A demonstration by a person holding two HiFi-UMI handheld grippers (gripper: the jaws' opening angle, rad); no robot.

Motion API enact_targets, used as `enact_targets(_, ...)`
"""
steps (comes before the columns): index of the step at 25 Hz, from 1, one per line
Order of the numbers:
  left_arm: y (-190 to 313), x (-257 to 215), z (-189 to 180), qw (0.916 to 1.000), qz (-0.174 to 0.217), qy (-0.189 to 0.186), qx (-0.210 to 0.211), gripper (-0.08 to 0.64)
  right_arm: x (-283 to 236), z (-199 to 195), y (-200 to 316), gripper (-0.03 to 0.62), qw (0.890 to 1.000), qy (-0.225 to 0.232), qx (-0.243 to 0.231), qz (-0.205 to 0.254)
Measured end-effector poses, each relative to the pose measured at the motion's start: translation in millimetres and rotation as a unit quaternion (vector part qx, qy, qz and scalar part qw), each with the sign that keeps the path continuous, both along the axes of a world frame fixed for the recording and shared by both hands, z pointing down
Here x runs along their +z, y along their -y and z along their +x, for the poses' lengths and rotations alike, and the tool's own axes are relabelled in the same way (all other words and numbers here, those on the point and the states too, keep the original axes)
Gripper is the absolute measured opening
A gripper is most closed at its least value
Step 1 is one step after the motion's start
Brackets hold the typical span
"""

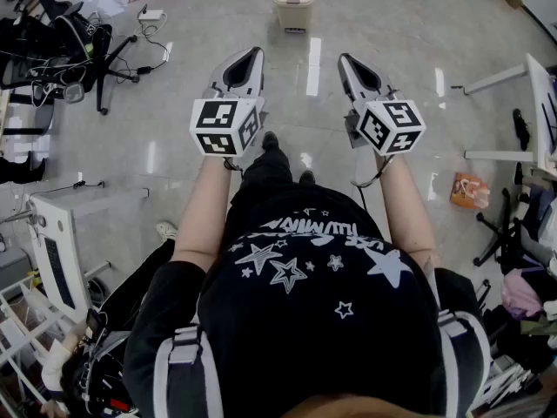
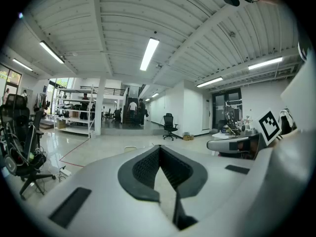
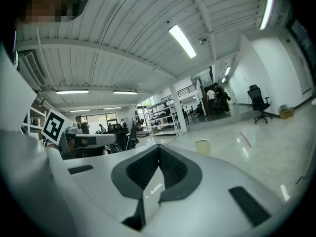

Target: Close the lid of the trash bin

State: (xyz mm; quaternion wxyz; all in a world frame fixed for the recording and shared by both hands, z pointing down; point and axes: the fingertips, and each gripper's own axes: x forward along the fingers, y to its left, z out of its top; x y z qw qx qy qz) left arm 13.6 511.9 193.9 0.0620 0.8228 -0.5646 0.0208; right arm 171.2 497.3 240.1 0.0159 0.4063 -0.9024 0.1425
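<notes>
Head view, bin: the trash bin (image 1: 293,1) stands on the floor. Its top looks open, and the lid is too small to make out.
Head view, grippers: the left gripper (image 1: 251,53) and the right gripper (image 1: 346,58) are held side by side, well short of the trash bin. Both point toward it.
Left gripper view, claw: the jaws are pressed together at the tips with nothing between them. The trash bin (image 2: 130,148) is a small pale shape far beyond them.
Right gripper view, claw: the jaws meet tip to tip and are likewise empty. The trash bin (image 3: 202,147) is far off, to the right of the tips.
Step in hand: probably the approach, since neither gripper is touching the trash bin.
Next move: get close to the trash bin, bring one gripper to the lid and push it down. Joined jaws should do for pushing.
</notes>
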Motion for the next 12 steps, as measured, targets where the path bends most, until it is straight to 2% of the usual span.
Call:
enact_targets(6, 32.1, 11.9, -12.0, 0.9999, -0.006, -0.01, 0.006, 0.011, -0.4, -13.9, 33.1, 0.005, 1.0, -0.005, 0.006, 0.005)
enact_targets(12, 85.5, 14.2, -28.2, 0.9996, -0.005, -0.024, 0.01, 0.011, 6.9, -22.0, 79.7, 0.005, 1.0, -0.015, 0.021, -0.005)
